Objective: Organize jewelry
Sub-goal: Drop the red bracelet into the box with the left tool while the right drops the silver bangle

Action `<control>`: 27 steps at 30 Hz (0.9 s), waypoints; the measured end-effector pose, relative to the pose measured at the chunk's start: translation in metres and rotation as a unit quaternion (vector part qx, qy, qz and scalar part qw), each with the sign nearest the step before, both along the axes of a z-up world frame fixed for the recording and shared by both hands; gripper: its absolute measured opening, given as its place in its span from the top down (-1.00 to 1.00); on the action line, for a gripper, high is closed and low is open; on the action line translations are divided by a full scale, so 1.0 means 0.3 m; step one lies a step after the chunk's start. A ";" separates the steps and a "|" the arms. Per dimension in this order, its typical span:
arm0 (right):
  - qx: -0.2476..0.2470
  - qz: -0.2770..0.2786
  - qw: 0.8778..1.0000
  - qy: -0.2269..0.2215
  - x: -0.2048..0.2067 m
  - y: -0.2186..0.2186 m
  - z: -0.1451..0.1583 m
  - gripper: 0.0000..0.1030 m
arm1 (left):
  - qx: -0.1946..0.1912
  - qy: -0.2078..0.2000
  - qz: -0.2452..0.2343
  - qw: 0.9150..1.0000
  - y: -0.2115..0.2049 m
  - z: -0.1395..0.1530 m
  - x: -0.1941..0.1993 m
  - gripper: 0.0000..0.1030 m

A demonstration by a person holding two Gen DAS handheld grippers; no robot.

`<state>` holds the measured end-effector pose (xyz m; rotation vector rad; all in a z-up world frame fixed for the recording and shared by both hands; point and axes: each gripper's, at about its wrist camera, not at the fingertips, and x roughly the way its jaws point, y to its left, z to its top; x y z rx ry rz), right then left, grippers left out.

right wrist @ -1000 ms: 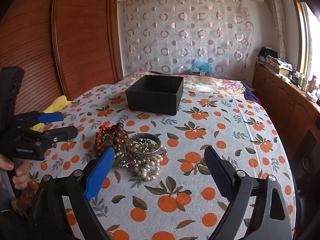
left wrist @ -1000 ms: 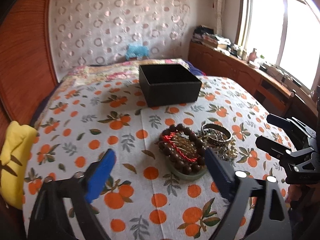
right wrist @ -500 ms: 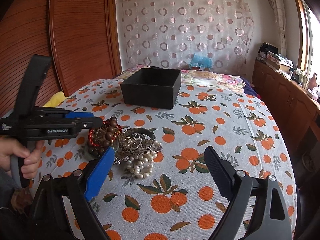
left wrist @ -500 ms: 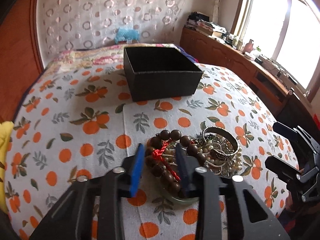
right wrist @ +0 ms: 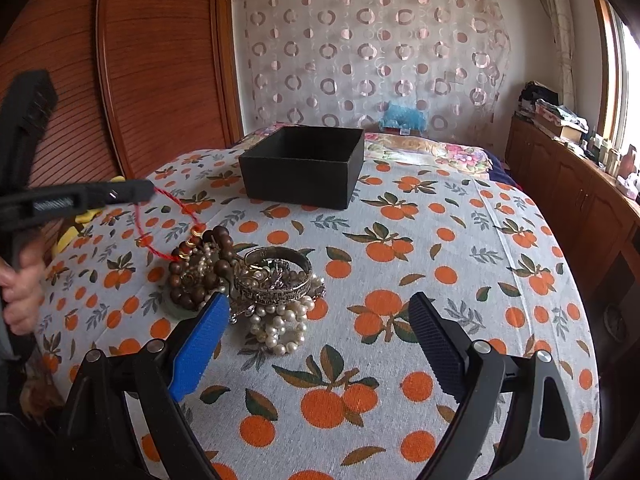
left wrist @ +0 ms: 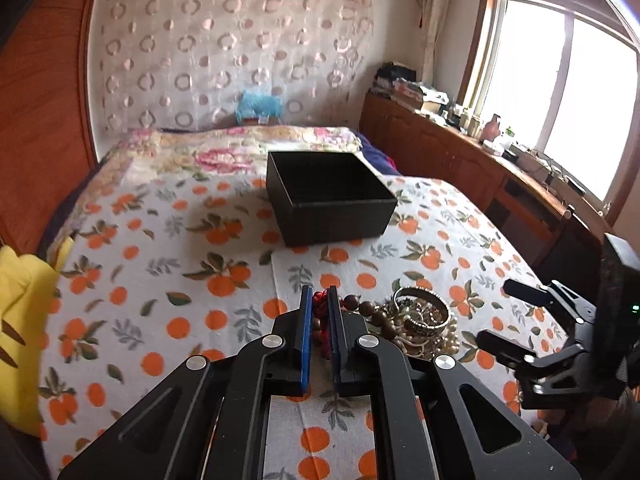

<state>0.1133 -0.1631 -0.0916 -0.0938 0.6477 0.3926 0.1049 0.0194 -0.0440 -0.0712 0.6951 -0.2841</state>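
A pile of jewelry lies on the orange-print cloth: dark wooden beads (right wrist: 200,280), a metal bangle (right wrist: 274,270) and pearls (right wrist: 280,320). My left gripper (left wrist: 319,300) is shut on a red cord bracelet (right wrist: 168,216) and holds it lifted above the cloth, its lower end still at the pile. In the right wrist view the left gripper (right wrist: 146,190) shows at the left. My right gripper (right wrist: 316,340) is open and empty, just in front of the pile. An open black box (left wrist: 328,204) stands behind the pile.
A yellow cloth (left wrist: 20,320) lies at the bed's left edge. A wooden wardrobe (right wrist: 160,60) stands at the left, wooden cabinets (left wrist: 480,176) with clutter under the window at the right. A flowered quilt (left wrist: 240,148) lies behind the box.
My left gripper came down on the pile, shut on the red cord bracelet and lifted it. My right gripper moved closer to the pile and stayed open.
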 end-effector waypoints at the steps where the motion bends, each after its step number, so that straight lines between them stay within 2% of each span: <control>1: -0.002 0.001 1.000 0.000 0.010 0.003 0.001 -0.79 | 0.001 -0.005 0.001 1.000 -0.001 0.009 -0.005 0.88; 6: -0.008 0.017 1.000 0.012 0.069 0.024 0.000 -0.79 | 0.008 -0.020 0.002 1.000 0.003 0.045 -0.024 0.88; 11: 0.000 0.046 0.998 0.047 0.144 0.067 -0.023 -0.64 | 0.012 -0.026 0.005 1.000 0.005 0.049 -0.031 0.88; 18: 0.008 0.087 0.991 0.097 0.208 0.131 -0.059 -0.60 | 0.017 -0.024 0.002 1.000 -0.002 0.039 -0.039 0.88; 20: 0.004 0.094 0.991 0.100 0.206 0.144 -0.067 -0.52 | 0.016 -0.025 0.002 1.000 -0.002 0.038 -0.037 0.88; 22: -0.003 0.097 0.990 0.103 0.208 0.155 -0.071 -0.21 | 0.016 -0.025 0.003 1.000 -0.004 0.036 -0.037 0.88; 27: -0.015 0.102 0.991 0.089 0.207 0.150 -0.055 -0.19 | 0.019 -0.023 0.000 1.000 -0.013 0.033 -0.021 0.88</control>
